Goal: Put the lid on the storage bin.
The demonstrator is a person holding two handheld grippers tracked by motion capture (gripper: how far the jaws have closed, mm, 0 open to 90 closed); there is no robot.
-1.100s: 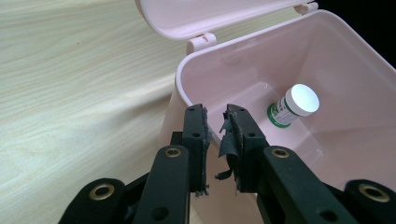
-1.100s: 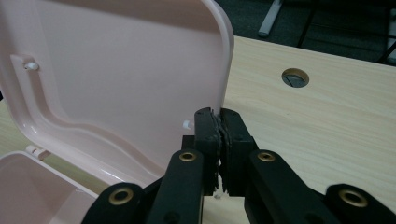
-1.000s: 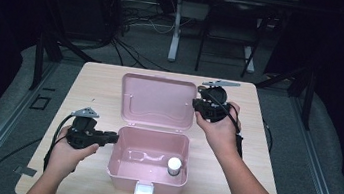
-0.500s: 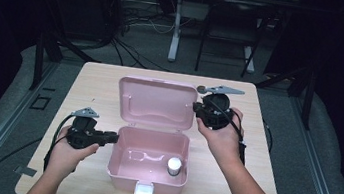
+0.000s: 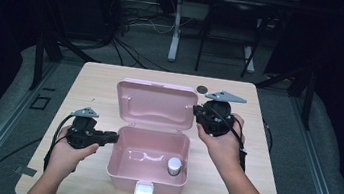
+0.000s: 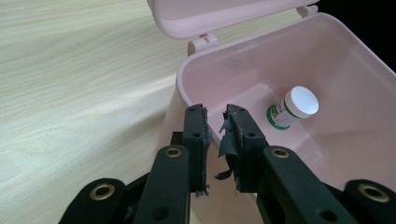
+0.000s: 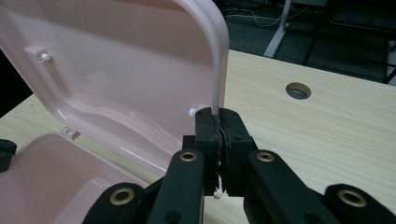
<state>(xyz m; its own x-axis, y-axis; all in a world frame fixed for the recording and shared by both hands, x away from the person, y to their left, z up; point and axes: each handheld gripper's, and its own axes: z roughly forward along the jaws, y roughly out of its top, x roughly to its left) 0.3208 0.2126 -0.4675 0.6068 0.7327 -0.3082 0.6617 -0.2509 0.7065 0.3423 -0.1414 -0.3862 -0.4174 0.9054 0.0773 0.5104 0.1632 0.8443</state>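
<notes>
The pink box [image 5: 147, 162] sits in the lower middle of the high view, open, with its lid [image 5: 155, 104] standing up behind it at the centre of the frame. Inside, toward the box's lower right corner, you have one small white-capped bottle [image 5: 174, 166]; in the left gripper view it stands at centre right, with a green band on its label, close to the box wall. The table [image 5: 111, 81] is pale wood, and a round hole [image 5: 202, 88] lies in it just above the lid's upper right corner.

Your right gripper [image 7: 218, 122] is clamped on the lid's right edge: in its own view the two jaws press together on the thin pink rim at mid-frame. In the high view your right hand [image 5: 219, 141] is right of centre, with the gripper level at the lid's side.

Your left gripper [image 6: 215, 122] has its jaws a little apart astride the box's left wall, at lower centre; I cannot tell whether the pads press it. Your left hand [image 5: 69, 151] is at lower left, beside the box.
</notes>
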